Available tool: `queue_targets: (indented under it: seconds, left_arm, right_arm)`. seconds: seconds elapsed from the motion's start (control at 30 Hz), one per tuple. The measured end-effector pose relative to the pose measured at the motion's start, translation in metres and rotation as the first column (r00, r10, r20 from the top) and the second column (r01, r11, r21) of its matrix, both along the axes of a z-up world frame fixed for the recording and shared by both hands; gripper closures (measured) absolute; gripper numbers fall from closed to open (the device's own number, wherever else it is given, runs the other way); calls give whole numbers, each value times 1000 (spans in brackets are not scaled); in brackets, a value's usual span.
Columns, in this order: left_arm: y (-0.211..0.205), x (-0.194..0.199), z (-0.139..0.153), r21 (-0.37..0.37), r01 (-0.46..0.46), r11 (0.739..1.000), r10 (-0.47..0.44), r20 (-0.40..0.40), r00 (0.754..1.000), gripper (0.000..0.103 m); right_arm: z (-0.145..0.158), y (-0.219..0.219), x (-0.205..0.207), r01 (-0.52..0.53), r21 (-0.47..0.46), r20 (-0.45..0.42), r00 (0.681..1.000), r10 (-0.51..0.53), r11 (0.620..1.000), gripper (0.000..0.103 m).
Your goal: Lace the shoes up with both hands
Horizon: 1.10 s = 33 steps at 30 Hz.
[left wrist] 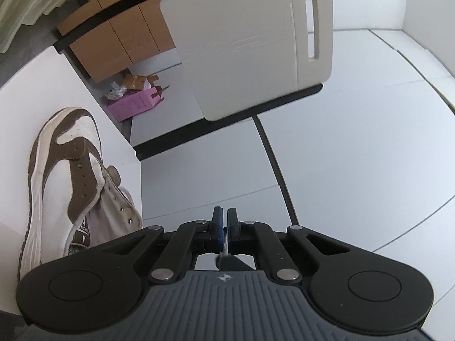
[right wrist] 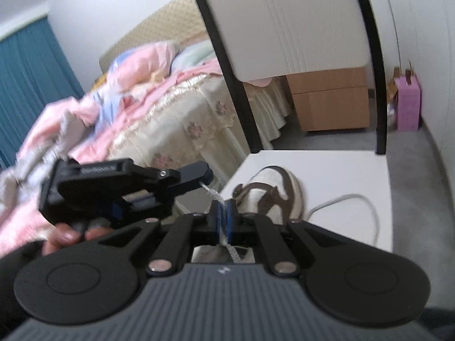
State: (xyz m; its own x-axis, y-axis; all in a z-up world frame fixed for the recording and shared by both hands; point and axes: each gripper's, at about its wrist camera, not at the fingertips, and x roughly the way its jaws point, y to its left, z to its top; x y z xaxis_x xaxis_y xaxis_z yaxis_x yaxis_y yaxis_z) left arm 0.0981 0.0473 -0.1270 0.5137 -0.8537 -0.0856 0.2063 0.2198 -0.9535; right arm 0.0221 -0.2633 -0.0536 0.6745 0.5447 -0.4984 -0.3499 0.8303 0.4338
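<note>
Writing on left gripper body, on shoe tongue label and on pink box: too blurred to read. Shoe, brown and white, on white chair seat; at ten o'clock of left gripper, at one o'clock just beyond right gripper. Both narrow, each clamped on white lace, stretched between them.

— Where is there room to move?
— The white seat lies bare right of the shoe, apart from a loose lace loop.
— And what blocks?
— The chair backrest rises behind, and the left gripper hangs just left of the shoe.
</note>
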Motion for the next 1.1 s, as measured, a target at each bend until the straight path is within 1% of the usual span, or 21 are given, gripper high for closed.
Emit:
queue_targets:
  seconds: [0.03,0.1,0.2,0.27,0.3,0.37,0.43,0.5,0.57,0.6,0.67,0.77,0.8,0.83,0.87,0.93,0.97,1.1]
  left_arm:
    - [1,0,-1,-4,-8,1000,7,-3,1000,100]
    - [3,0,-1,-11,-17,1000,17,-4,1000,100]
    - [3,0,0,-17,-16,1000,16,-1,1000,100]
    - [3,0,-1,-28,-11,1000,10,-5,1000,100]
    - [3,0,-1,-38,-9,999,9,-4,1000,100]
    - [2,0,-1,-52,0,999,0,-5,1000,100]
    - [2,0,-2,-54,10,999,-10,-9,1000,100]
    - [2,0,-2,-47,7,999,-7,-9,1000,100]
    - [3,0,-1,-51,8,999,-8,-7,1000,100]
    - [2,0,-1,-52,11,999,-11,-6,1000,100]
    - [1,0,-2,-53,19,998,-19,-4,1000,100]
    - [-1,0,-1,-49,32,998,-32,0,999,100]
    - [-1,-1,-1,-49,35,998,-35,2,999,100]
    - [-1,-1,-1,-50,37,998,-37,3,999,100]
    - [-2,0,-1,-49,38,998,-38,3,999,100]
    - [-2,0,-2,-44,40,998,-40,2,999,100]
    - [-2,0,-2,-39,40,998,-40,0,999,100]
    - [-5,0,2,-10,55,998,-55,1,998,100]
  right_arm:
    - [-1,-3,-1,15,41,-14,1000,-15,999,86]
    - [-4,-8,-5,45,135,-39,998,-40,990,72]
    - [-10,-14,-10,66,296,-90,995,-40,953,72]
    - [-22,-18,-9,94,450,-161,987,-23,888,72]
    - [-30,-20,-8,123,515,-196,980,-23,848,72]
    - [-47,-23,-4,185,631,-264,964,-15,753,72]
    - [-62,-27,-2,265,705,-327,944,-30,658,71]
    - [-78,-31,0,348,761,-391,920,-42,548,72]
    - [-86,-34,0,390,785,-415,908,-57,481,72]
    - [-88,-34,0,401,791,-422,904,-61,462,72]
    - [-92,-36,2,414,799,-433,899,-62,437,72]
    - [-97,-36,4,423,805,-441,896,-58,416,72]
    - [-99,-38,4,428,803,-447,893,-56,414,74]
    - [-101,-39,4,433,802,-452,890,-54,411,80]
    - [-102,-39,4,431,805,-450,892,-54,408,84]
    - [-102,-37,5,427,805,-445,894,-57,411,94]
    - [-101,-37,4,426,803,-440,895,-66,416,97]
    - [-96,-39,2,429,788,-429,897,-106,442,99]
